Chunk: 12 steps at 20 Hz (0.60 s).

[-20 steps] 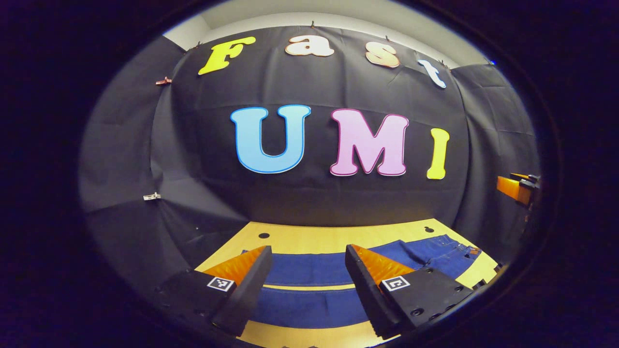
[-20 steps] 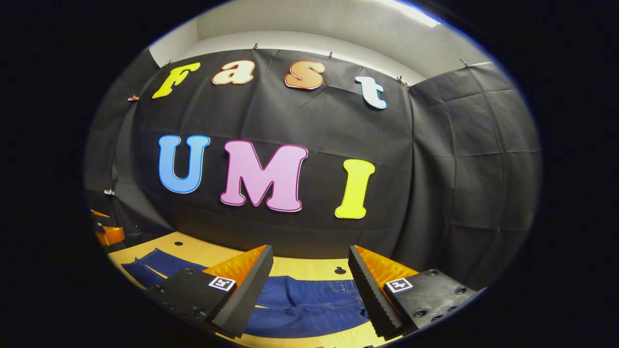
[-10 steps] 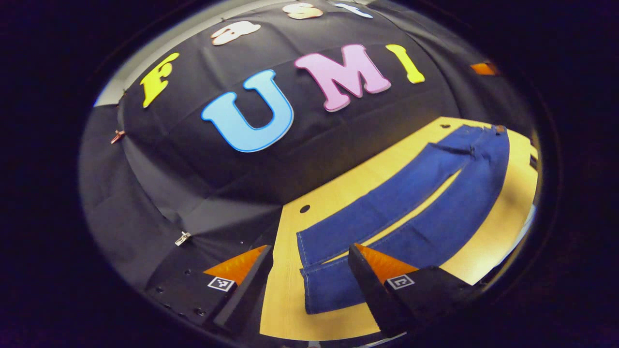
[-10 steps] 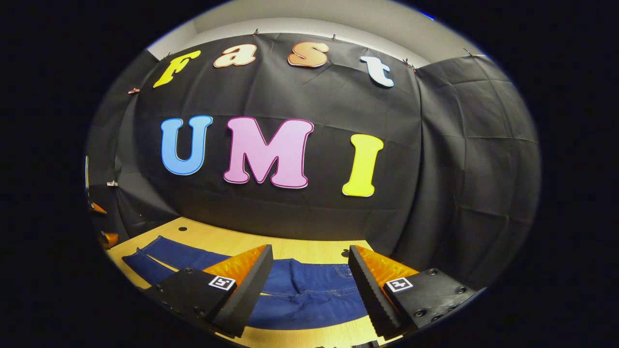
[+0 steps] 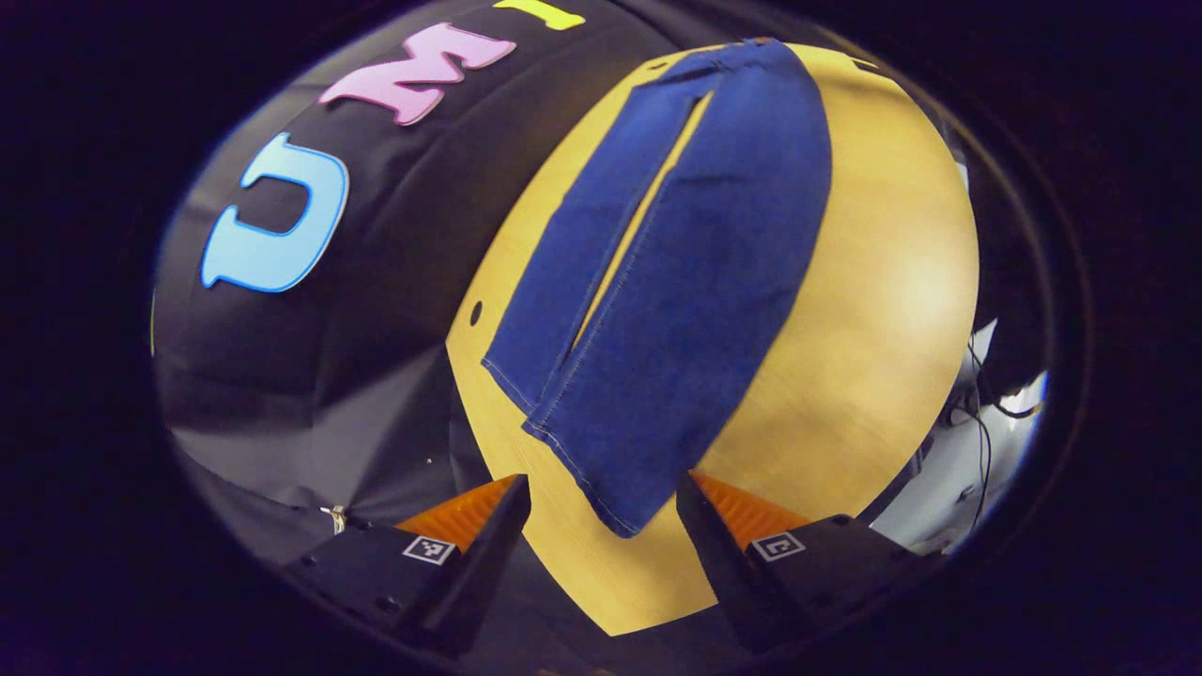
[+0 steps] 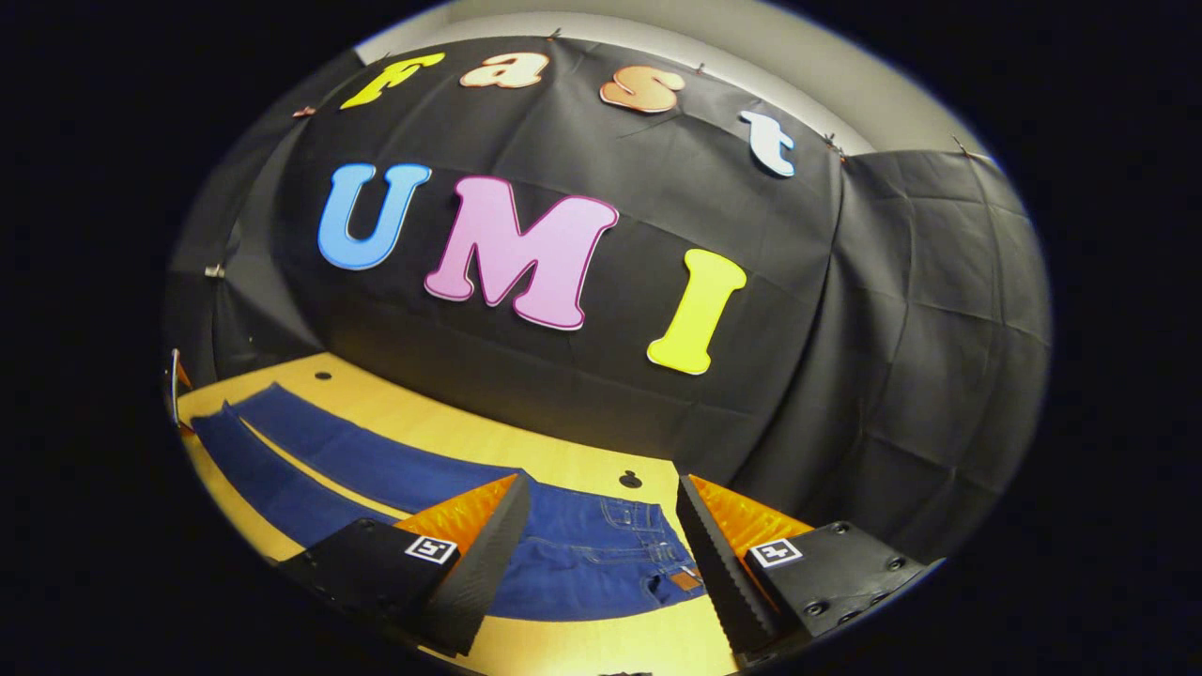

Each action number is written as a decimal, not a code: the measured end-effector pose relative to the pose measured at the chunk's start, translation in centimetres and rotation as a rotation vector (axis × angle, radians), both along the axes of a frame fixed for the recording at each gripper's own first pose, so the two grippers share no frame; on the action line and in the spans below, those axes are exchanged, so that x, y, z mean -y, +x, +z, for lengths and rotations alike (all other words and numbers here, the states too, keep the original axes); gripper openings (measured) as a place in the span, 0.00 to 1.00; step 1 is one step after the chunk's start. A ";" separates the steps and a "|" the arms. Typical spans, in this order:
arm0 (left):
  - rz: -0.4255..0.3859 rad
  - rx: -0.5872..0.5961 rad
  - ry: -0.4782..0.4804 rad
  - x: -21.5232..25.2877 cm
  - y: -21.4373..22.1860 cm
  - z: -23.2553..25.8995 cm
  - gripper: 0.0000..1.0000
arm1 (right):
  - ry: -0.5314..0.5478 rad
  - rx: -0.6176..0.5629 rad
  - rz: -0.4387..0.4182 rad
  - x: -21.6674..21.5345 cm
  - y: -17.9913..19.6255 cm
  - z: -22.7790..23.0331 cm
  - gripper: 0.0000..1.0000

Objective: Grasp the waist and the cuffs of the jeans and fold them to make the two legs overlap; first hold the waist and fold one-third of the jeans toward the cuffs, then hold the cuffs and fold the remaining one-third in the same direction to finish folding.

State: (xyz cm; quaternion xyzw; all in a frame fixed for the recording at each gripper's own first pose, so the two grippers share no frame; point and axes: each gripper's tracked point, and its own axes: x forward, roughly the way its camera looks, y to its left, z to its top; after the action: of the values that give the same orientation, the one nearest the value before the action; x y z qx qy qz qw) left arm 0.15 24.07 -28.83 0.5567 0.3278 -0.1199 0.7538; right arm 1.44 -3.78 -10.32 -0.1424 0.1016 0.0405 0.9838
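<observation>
Both of my grippers stand with jaws spread, holding nothing. My left gripper (image 5: 601, 502) hovers above the cuffs (image 5: 563, 441) of the jeans (image 5: 685, 272), spread flat on the wooden table (image 5: 873, 310), while my right gripper (image 6: 601, 507) hangs over the waist (image 6: 648, 554)

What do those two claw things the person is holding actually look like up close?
Each gripper, left and right, ends in two wedge-shaped fingers that taper to a point, with ridged inner faces. Behind the fingers sit dark blocks with screw holes, each carrying a small square black-and-white marker.
</observation>
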 end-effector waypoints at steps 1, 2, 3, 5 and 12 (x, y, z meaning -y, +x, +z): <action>-0.020 -0.033 0.039 -0.6 0.0 -1.0 0.98 | -0.023 -0.010 0.000 0.9 0.1 -0.5 0.96; -0.033 -0.055 0.072 -1.4 0.1 -1.6 0.98 | -0.035 -0.016 -0.003 1.5 0.3 -0.9 0.96; -0.035 -0.080 0.095 -1.9 0.1 -2.3 0.98 | -0.041 -0.021 -0.012 2.4 0.5 -1.2 0.96; -0.063 -0.078 0.133 -2.2 0.7 -2.6 0.98 | -0.071 -0.031 -0.044 4.3 1.1 -1.9 0.96; -0.094 -0.036 0.163 -1.8 3.8 -3.6 0.80 | -0.359 -0.069 -0.022 12.5 2.2 -5.9 0.96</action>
State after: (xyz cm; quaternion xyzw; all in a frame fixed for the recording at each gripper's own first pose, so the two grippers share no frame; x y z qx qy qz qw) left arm 3.90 25.91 -32.39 0.6286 0.3234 -0.1382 0.6936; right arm 3.60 -16.30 -16.23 -0.3130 0.1425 0.0160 0.9389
